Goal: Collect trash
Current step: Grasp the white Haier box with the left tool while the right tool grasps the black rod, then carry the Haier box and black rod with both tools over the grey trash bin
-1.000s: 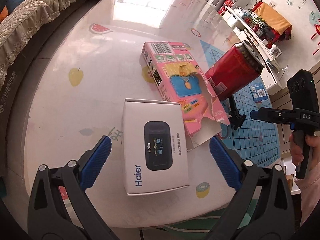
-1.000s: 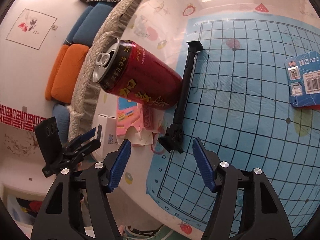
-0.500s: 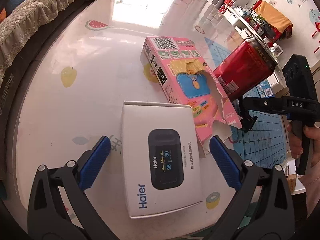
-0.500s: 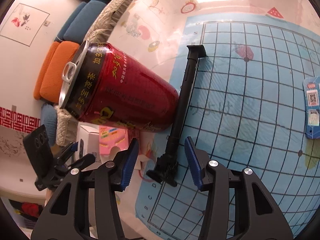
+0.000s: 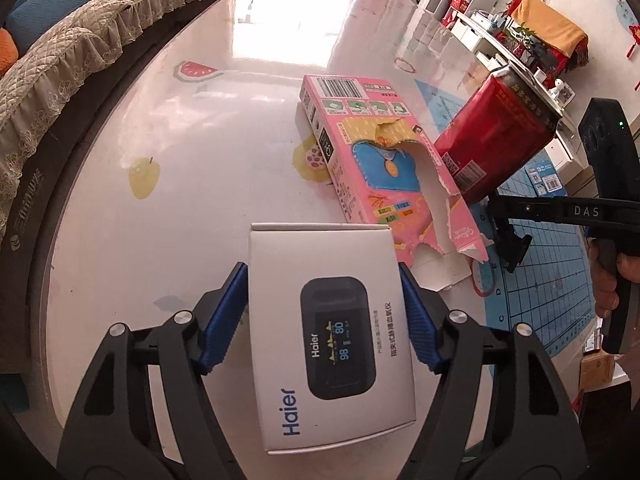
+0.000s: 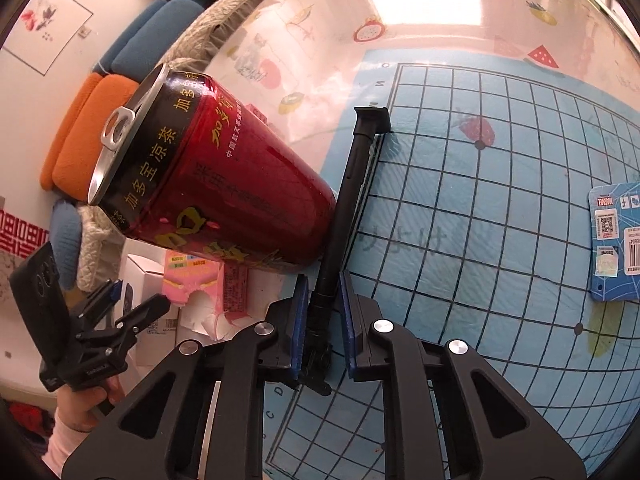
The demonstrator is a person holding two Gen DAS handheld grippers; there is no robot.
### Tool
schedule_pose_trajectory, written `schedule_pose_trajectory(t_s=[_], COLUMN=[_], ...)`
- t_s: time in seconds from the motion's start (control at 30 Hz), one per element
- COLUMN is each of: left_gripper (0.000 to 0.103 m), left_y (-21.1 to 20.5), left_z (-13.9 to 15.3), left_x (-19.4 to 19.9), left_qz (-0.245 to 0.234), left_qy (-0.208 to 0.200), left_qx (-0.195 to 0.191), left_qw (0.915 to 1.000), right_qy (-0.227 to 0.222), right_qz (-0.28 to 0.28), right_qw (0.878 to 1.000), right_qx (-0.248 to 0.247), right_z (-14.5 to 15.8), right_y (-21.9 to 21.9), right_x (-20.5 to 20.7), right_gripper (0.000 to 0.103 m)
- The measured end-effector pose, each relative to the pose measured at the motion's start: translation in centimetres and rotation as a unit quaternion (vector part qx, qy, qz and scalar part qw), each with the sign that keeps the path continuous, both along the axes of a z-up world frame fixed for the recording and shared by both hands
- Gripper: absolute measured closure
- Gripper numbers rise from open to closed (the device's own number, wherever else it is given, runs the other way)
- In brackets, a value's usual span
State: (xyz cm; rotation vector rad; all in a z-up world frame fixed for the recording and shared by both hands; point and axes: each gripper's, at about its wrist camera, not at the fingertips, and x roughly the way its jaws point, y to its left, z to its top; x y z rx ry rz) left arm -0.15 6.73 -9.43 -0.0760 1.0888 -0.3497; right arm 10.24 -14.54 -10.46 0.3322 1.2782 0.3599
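My left gripper [image 5: 323,312] is shut on a white Haier box [image 5: 326,328], its blue pads pressed on the box's two sides. A torn pink carton [image 5: 384,176] lies just beyond it on the round table. A red drink can [image 5: 496,140] stands behind the carton, also large in the right wrist view [image 6: 212,192]. My right gripper [image 6: 323,320] is shut on the near end of a black rod-shaped tool [image 6: 348,200] that lies along the edge of a blue grid mat [image 6: 500,220], right beside the can.
A glossy round table [image 5: 200,160] with fruit prints carries everything. A sofa with a lace cover [image 5: 60,52] curves along its far left. A blue barcode card [image 6: 614,240] lies on the mat at right. Shelves and furniture [image 5: 520,32] stand beyond the table.
My left gripper moved forward and closed on the white box. My right gripper moved in toward the can and closed on the black tool's near end.
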Motion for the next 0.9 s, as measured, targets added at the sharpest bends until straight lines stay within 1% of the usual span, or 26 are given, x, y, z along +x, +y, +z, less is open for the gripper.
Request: schedule_pose_trajectory(t_s=[0.17, 0.3, 0.4, 0.57, 0.77, 0.9], left_gripper=[0.036, 0.036, 0.037, 0.039, 0.040, 0.040], left_y=[0.6, 0.8, 0.7, 0.4, -0.2, -1.2], left_z=[0.0, 0.2, 0.5, 2.0, 4.1, 4.9], left_x=[-0.4, -0.7, -0.9, -1.2, -1.7, -2.3], left_qz=[-0.002, 0.003, 0.000, -0.004, -0.007, -0.015], left_qy=[0.007, 0.015, 0.014, 0.003, -0.008, -0.011], left_qx=[-0.020, -0.040, -0.040, -0.043, -0.059, -0.070], left_qw=[0.9998, 0.9991, 0.9991, 0.9991, 0.9982, 0.9974], right_qy=[0.010, 0.012, 0.015, 0.015, 0.008, 0.006], right_qz=[-0.003, -0.012, -0.015, -0.025, -0.030, -0.040], right_qw=[1.000, 1.000, 0.999, 0.999, 0.998, 0.997], right_qx=[0.001, 0.019, 0.030, 0.040, 0.056, 0.066], right_z=[0.1, 0.4, 0.7, 1.7, 3.0, 3.7], right_y=[-1.3, -2.5, -3.2, -4.5, -6.2, -7.5], right_x=[-0.7, -1.4, -2.0, -3.2, -5.4, -6.8], right_gripper=[0.090, 0.091, 0.091, 0.091, 0.091, 0.091])
